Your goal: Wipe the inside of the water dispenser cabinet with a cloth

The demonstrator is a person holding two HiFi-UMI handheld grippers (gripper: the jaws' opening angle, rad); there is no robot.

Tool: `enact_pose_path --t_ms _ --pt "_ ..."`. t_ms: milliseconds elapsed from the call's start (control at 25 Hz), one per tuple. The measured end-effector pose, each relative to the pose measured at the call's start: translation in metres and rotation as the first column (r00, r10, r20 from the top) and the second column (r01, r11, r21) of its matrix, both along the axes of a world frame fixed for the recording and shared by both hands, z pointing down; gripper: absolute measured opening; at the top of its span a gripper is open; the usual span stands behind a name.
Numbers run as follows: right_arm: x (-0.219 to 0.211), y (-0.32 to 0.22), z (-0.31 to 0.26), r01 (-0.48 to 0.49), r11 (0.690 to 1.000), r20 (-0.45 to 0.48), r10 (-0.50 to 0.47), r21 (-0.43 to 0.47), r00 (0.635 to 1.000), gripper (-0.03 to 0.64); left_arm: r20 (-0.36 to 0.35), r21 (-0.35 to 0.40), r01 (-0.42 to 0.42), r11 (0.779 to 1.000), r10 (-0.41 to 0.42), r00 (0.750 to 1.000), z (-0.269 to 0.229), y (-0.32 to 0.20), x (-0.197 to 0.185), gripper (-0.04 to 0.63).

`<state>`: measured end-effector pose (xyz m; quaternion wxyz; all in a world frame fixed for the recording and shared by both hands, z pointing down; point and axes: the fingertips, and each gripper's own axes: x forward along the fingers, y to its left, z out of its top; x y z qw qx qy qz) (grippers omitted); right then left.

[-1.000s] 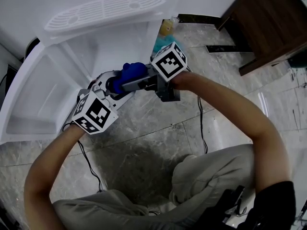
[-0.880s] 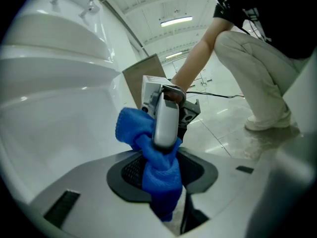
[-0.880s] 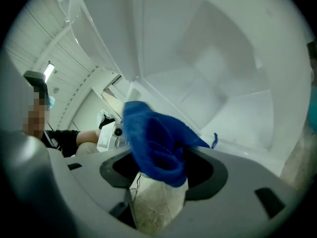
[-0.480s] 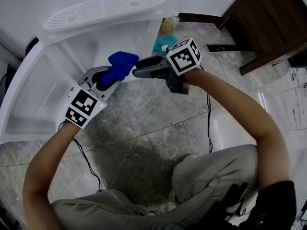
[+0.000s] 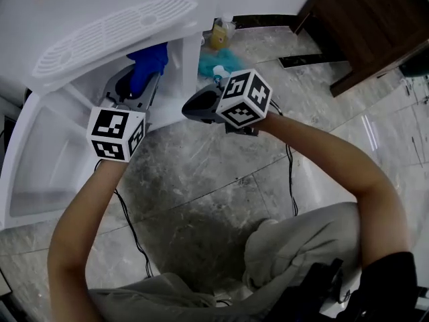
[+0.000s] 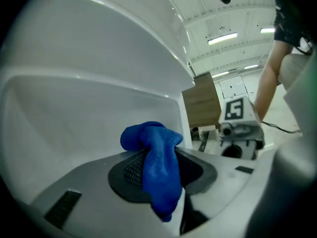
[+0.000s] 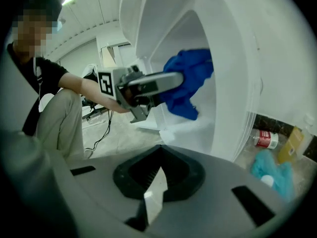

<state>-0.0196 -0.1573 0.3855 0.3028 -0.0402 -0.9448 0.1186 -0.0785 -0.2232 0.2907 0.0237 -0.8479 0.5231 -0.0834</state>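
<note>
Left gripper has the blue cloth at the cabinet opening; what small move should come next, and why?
Probably ease the left gripper deeper so the blue cloth presses on an inner wall of the cabinet to start a stroke. The cloth is clamped in its jaws inside the opening, but wall contact can't be confirmed. The right gripper is shut, empty, outside.

Your left gripper (image 5: 137, 87) is inside the open cabinet (image 5: 40, 159) ahead on your left, with the cloth (image 5: 149, 59) between its jaws. Your right gripper (image 5: 189, 106) is outside, just right of the opening. A bottle (image 5: 218, 37) is on the floor (image 5: 201, 180) beyond it, beside the cabinet, with a wooden unit (image 5: 362, 25) further right
</note>
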Motion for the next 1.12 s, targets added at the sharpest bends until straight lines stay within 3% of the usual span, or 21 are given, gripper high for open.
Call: enact_pose_path --t_ms 80,200,320,520,720,1000,1120 --pt "0.002 0.003 0.008 0.006 1.0 -0.014 -0.006 -0.013 1.0 -0.002 -0.04 0.076 0.037 0.996 -0.034 0.999 -0.019 -0.022 0.007 0.133" --pt "0.006 0.006 0.022 0.003 1.0 -0.035 -0.004 -0.031 0.999 -0.002 -0.114 0.184 0.13 0.974 -0.111 0.987 -0.041 -0.051 0.007 0.133" --pt "0.009 0.016 0.039 0.027 0.999 -0.071 -0.03 -0.043 0.997 -0.002 -0.272 0.209 0.243 0.947 -0.182 0.945 -0.05 -0.067 -0.003 0.133" --pt "0.03 0.037 0.055 0.063 0.995 -0.108 -0.071 -0.076 0.992 -0.002 -0.334 0.248 0.282 0.927 -0.191 0.923 -0.058 -0.085 -0.002 0.133" --pt "0.043 0.047 0.058 0.059 0.994 -0.11 -0.069 -0.095 0.991 -0.002 -0.296 0.272 0.325 0.906 -0.243 0.924 -0.059 -0.111 -0.019 0.132" --pt "0.05 0.06 0.06 0.093 0.991 -0.124 -0.104 -0.093 0.987 -0.002 -0.23 0.276 0.302 0.913 -0.242 0.943 -0.056 -0.129 -0.021 0.133" --pt "0.047 0.066 0.067 0.126 0.987 -0.152 -0.141 -0.102 0.978 -0.002 -0.218 0.297 0.313 0.902 -0.255 0.942 -0.055 -0.117 -0.015 0.133"
